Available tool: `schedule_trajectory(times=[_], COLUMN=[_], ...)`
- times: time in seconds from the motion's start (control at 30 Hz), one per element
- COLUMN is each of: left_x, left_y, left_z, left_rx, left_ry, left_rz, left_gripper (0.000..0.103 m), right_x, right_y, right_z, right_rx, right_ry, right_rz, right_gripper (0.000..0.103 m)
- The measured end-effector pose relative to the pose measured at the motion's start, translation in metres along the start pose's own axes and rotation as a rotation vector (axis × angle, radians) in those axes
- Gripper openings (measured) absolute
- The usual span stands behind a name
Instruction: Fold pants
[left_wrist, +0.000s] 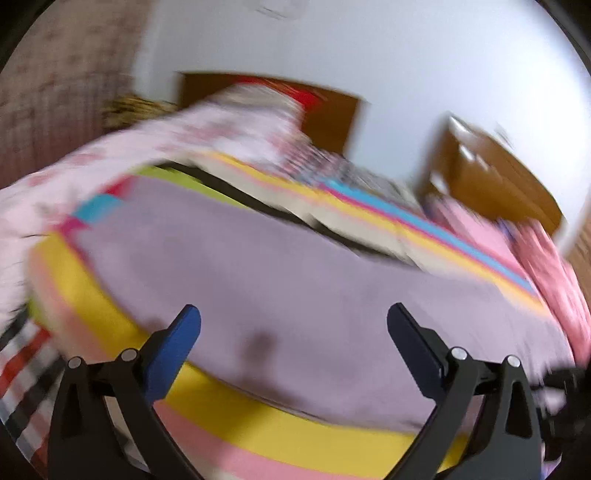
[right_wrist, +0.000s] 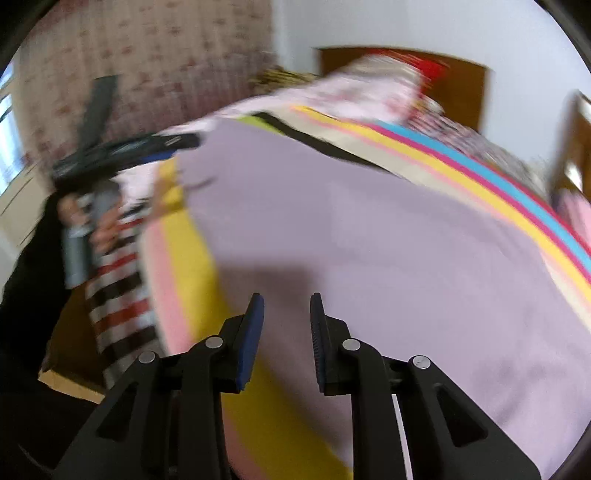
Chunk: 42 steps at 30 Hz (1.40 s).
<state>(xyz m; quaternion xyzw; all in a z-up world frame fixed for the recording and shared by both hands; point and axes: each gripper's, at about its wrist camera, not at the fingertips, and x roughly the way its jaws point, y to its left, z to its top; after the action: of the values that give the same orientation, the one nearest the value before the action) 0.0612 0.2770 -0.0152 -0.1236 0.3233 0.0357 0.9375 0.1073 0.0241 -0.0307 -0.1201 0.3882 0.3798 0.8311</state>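
The pants (left_wrist: 295, 280) are lavender and lie spread flat on a striped bed cover; they also fill the middle of the right wrist view (right_wrist: 388, 240). My left gripper (left_wrist: 293, 317) is open wide and empty, just above the pants' near edge. My right gripper (right_wrist: 286, 301) is open with a narrower gap and empty, over the pants' near left part. In the right wrist view the left gripper (right_wrist: 147, 147) shows at the far left, held in a hand, beside the pants' left edge. Both views are motion-blurred.
The bed cover (left_wrist: 258, 421) has yellow, pink, blue and cream stripes. A pink floral quilt (left_wrist: 184, 140) is heaped at the bed's far side. A wooden headboard (left_wrist: 328, 110) and a wooden cabinet (left_wrist: 491, 177) stand by the white wall. A striped cloth (right_wrist: 118, 295) hangs at the left.
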Motion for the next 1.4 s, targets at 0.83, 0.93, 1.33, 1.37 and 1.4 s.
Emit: schedule_trajectory(times=[0.83, 0.93, 1.33, 1.37, 1.4], left_x=[0.031, 0.031, 0.04, 0.041, 0.042], left_y=[0.038, 0.04, 0.048, 0.046, 0.047], left_z=[-0.049, -0.051, -0.049, -0.048, -0.047], left_rx=[-0.106, -0.1, -0.097, -0.096, -0.099], left_ry=[0.151, 0.144, 0.152, 0.156, 0.163], left_rz=[0.046, 0.045, 0.013, 0.013, 0.01], left_gripper=[0.095, 0.097, 0.102, 0.102, 0.102], right_x=[0.047, 0.05, 0.05, 0.05, 0.05], right_y=[0.064, 0.064, 0.067, 0.066, 0.066], right_z=[0.016, 0.022, 0.017, 0.017, 0.018], right_rx=[-0.231, -0.237, -0.275, -0.268, -0.267], right_ry=[0.01, 0.015, 0.069, 0.078, 0.093], right_rz=[0.074, 0.05, 0.1, 0.107, 0.112], right_gripper=[0.014, 0.014, 0.007, 0.008, 0.008])
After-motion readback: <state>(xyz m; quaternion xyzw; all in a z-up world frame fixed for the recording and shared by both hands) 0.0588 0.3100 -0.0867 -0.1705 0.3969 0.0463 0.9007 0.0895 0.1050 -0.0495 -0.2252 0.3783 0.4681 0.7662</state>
